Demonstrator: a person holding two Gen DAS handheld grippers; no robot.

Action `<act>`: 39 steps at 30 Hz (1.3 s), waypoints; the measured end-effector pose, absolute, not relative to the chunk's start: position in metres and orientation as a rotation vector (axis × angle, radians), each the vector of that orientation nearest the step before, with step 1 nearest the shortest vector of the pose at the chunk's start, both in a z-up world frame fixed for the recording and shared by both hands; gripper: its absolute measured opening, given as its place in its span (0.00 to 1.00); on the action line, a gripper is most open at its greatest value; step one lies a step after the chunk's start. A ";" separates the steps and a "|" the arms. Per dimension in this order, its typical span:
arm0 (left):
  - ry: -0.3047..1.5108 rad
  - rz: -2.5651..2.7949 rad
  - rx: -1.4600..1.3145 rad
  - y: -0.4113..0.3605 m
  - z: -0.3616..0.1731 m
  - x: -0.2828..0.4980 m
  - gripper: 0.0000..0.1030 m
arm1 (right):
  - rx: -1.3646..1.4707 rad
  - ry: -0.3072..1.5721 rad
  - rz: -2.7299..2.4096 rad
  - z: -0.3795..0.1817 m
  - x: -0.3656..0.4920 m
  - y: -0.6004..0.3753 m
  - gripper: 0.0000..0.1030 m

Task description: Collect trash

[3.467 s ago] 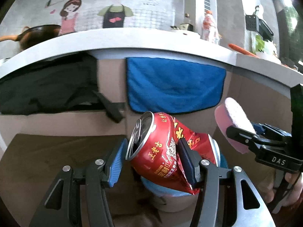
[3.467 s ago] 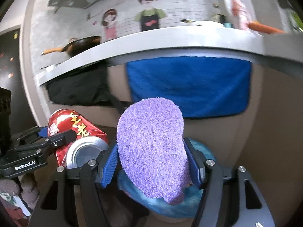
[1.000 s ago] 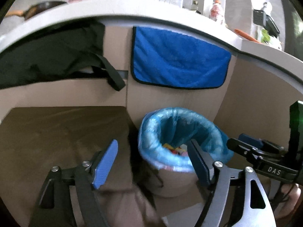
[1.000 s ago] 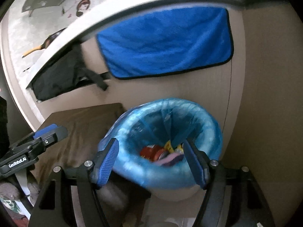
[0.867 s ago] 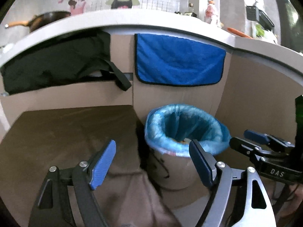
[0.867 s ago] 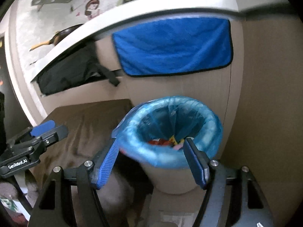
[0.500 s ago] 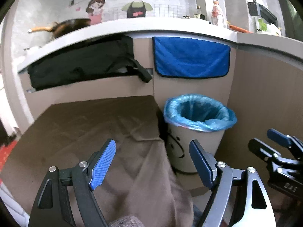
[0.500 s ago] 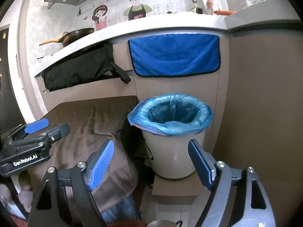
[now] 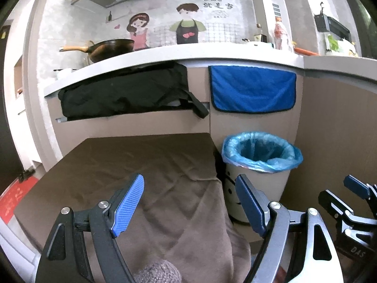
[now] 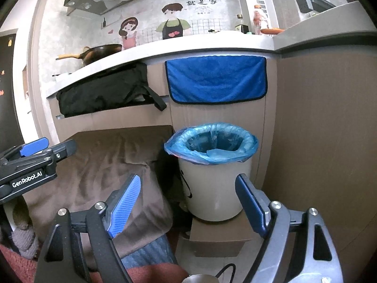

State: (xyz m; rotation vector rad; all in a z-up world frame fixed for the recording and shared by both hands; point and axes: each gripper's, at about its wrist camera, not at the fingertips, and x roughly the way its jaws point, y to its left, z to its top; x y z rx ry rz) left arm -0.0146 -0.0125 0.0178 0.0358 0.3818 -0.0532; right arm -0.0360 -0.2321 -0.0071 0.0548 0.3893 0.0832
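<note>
The white trash bin (image 9: 256, 186) with a blue liner (image 9: 261, 151) stands right of the table, against the counter's panel. From here its contents are hidden. My left gripper (image 9: 189, 181) hangs open and empty over the brown cloth, short of the bin and slightly left of it. My right gripper (image 10: 188, 180) is open and empty too, pointing at the bin (image 10: 212, 188) from a little way back. Each gripper shows in the other's view: the right one (image 9: 348, 198) at the right edge, the left one (image 10: 35, 155) at the left edge.
A table under a brown cloth (image 9: 141, 155) fills the left. The bin rests on a cardboard box (image 10: 219, 233). Behind hang a blue towel (image 9: 252, 89) and a black bag (image 9: 122, 94) under the counter, which carries a wok (image 9: 110, 49).
The red can and the purple sponge have left the jaws and lie in the bin. Both grippers have since drawn back from over the bin, and their views have tilted up.
</note>
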 end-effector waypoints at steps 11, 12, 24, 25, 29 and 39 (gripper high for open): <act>0.335 -0.098 0.039 -0.018 0.024 -0.027 0.78 | 0.033 0.358 0.095 -0.005 -0.044 -0.227 0.78; 0.339 -0.096 0.038 -0.017 0.024 -0.026 0.78 | 0.034 0.360 0.094 -0.005 -0.044 -0.227 0.78; 0.341 -0.098 0.036 -0.015 0.024 -0.025 0.78 | 0.032 0.363 0.096 -0.005 -0.046 -0.226 0.78; 0.340 -0.098 0.036 -0.015 0.024 -0.024 0.78 | 0.030 0.363 0.095 -0.005 -0.046 -0.226 0.78; 0.340 -0.097 0.035 -0.014 0.024 -0.024 0.78 | 0.033 0.364 0.095 -0.005 -0.045 -0.225 0.78; 0.348 -0.074 0.036 -0.015 0.024 -0.022 0.78 | 0.032 0.369 0.098 -0.005 -0.044 -0.226 0.79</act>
